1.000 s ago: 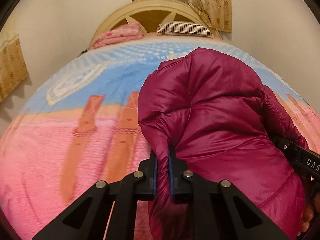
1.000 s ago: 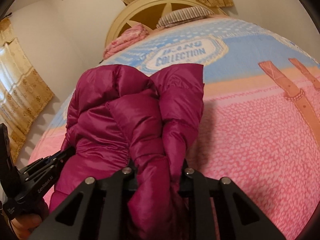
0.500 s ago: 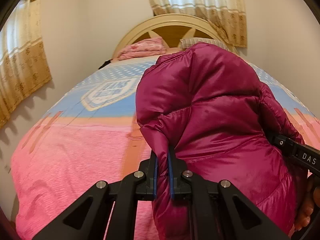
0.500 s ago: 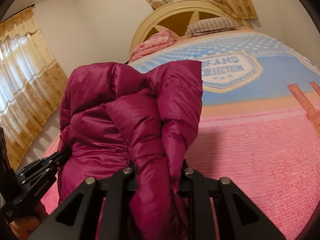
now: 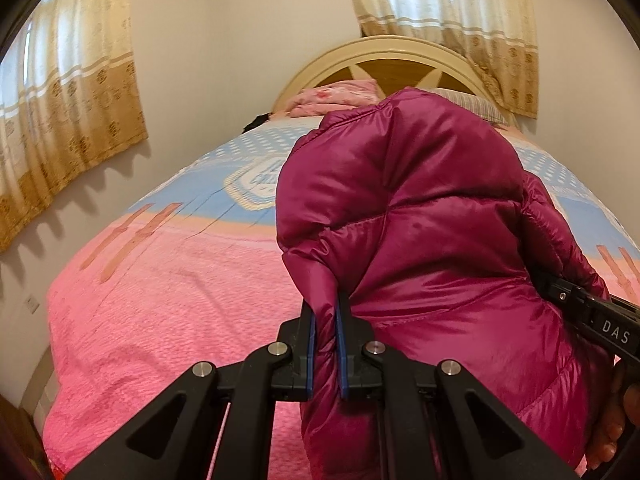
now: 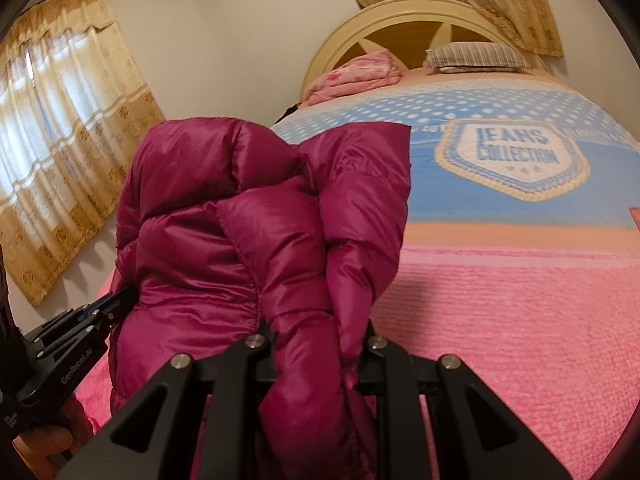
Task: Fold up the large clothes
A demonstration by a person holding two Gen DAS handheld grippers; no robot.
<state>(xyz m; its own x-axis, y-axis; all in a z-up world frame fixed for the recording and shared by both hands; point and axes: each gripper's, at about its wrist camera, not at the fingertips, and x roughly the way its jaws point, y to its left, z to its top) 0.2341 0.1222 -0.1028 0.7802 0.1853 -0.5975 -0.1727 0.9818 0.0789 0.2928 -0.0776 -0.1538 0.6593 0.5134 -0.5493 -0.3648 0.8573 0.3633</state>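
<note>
walls: cream | bed: pink-blue cover | headboard: arched, cream | curtains: beige, daylit

both wrist cameras looked along their fingers, close behind the magenta jacket, angled down the bed toward the headboard. they shared jacket, bed and headboard; each glimpsed the other gripper.

Glossy quilted jacket; nubby bedspread.

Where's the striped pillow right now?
In the right wrist view, the striped pillow lies at the far end of the bed against the headboard, to the right of the folded pink blanket.
</note>
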